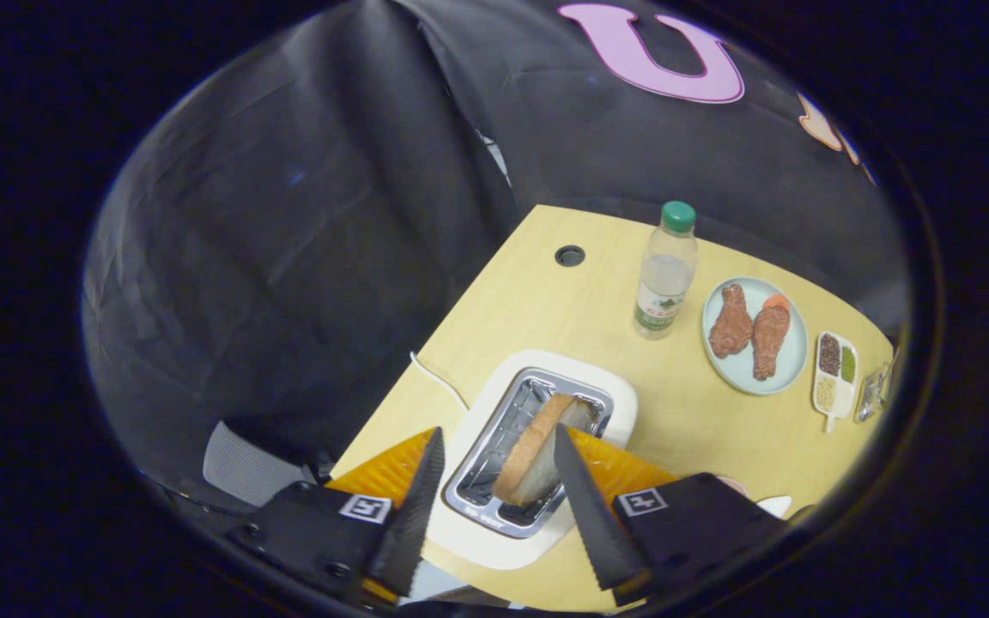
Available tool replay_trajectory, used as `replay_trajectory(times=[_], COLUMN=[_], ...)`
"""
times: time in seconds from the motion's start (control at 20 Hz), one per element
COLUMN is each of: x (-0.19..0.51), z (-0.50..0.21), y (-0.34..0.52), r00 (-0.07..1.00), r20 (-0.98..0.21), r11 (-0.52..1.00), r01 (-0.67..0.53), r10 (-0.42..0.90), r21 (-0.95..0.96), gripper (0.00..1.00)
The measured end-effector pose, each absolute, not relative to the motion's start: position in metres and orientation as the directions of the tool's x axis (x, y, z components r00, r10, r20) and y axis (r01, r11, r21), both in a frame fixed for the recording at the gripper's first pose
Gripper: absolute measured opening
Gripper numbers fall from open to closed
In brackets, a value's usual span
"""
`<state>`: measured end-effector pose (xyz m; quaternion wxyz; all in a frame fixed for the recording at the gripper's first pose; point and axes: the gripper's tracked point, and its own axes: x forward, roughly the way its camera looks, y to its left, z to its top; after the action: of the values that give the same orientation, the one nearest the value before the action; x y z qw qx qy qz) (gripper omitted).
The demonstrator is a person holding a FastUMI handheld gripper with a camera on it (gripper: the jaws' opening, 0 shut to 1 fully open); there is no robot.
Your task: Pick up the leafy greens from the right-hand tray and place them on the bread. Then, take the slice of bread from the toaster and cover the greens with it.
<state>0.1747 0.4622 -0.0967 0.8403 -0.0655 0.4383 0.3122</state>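
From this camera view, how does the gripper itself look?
The gripper has two long, tapering fingers with saw-toothed inner edges. Each sits on a black block carrying a small square black-and-white marker, with ribbed orange parts behind. The fingers stand open on either side of the bread slice in the toaster.

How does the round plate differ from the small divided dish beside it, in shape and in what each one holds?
The round plate is circular and larger; the divided dish is narrow, elongated and has a short handle. The plate holds two brown drumstick-shaped pieces plus something orange; the dish holds small portions in separate compartments. Both lie flat on the wooden table, beyond the open gripper at the toaster.
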Motion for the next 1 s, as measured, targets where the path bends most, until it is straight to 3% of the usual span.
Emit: replay_trajectory(times=[0.3, 0.4, 0.55, 0.8, 1.0], x=[0.171, 0.168, 0.167, 0.167, 0.158], z=[-0.106, -0.107, -0.100, -0.087, -0.067], y=[0.455, 0.452, 0.442, 0.437, 0.437], r00=[0.404, 0.389, 0.402, 0.399, 0.381], r20=[-0.807, -0.818, -0.820, -0.805, -0.784], r11=[0.804, 0.805, 0.807, 0.820, 0.805], r01=[-0.578, -0.577, -0.578, -0.543, -0.543], r10=[0.430, 0.423, 0.408, 0.439, 0.489], r21=[0.140, 0.141, 0.118, 0.178, 0.238], gripper=[0.36, 0.23, 0.13, 0.04, 0.04])
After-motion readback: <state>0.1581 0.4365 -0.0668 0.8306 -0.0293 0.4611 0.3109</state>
